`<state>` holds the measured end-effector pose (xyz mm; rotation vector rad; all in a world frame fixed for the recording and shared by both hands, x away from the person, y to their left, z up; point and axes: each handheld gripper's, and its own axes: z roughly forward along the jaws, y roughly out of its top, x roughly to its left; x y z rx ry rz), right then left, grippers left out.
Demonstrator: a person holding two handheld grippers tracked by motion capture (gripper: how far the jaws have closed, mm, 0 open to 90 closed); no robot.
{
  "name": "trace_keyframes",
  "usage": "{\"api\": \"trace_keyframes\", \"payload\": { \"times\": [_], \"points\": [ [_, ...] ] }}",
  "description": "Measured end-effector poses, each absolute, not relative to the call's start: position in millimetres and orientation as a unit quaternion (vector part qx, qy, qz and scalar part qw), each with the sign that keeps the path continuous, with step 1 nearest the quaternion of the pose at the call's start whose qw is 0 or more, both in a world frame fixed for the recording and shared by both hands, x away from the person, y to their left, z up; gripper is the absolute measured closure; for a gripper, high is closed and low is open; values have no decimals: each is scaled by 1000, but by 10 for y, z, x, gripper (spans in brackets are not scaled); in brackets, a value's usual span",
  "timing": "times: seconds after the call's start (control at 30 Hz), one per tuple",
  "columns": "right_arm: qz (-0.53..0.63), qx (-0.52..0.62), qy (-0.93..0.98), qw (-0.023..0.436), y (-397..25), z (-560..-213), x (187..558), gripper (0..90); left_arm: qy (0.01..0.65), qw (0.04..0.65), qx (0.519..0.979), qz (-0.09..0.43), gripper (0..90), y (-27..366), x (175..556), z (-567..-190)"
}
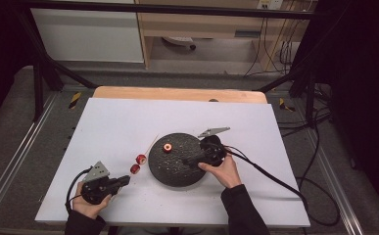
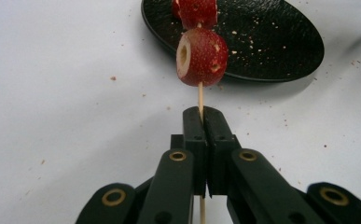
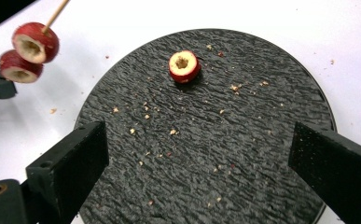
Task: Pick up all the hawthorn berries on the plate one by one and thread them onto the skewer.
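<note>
two red fruit pieces [image 2: 201, 56] with pale cored centres ride a tan skewer [image 2: 200, 95]. a third red piece [image 3: 183, 66] sits at 12 o'clock on the black, rough-grained plate [image 3: 243, 154], flecked with tan crumbs. the table [image 1: 123, 122] is white.

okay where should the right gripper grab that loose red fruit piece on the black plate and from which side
Take the fruit piece across its round red sides, coming down from above with the right gripper, whose jaws stand wide open. It lies flat on the black plate, cored hole up, so probably only the sides offer grip.
</note>
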<state>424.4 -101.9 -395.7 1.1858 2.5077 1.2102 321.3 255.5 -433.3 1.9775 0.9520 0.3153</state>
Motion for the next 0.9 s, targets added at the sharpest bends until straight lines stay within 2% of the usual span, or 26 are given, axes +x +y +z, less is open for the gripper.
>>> {"api": "trace_keyframes", "payload": {
  "times": [0.4, 0.9],
  "points": [
    [360, 383, 849, 58, -724, -3924, 4451, 68, 389, 449, 795, 124, 887, 2615, 3206, -4333],
    [328, 390, 858, 60, -351, -3924, 4742, 147, 395, 449, 791, 126, 887, 2665, 3224, -4339]
  ]
}}
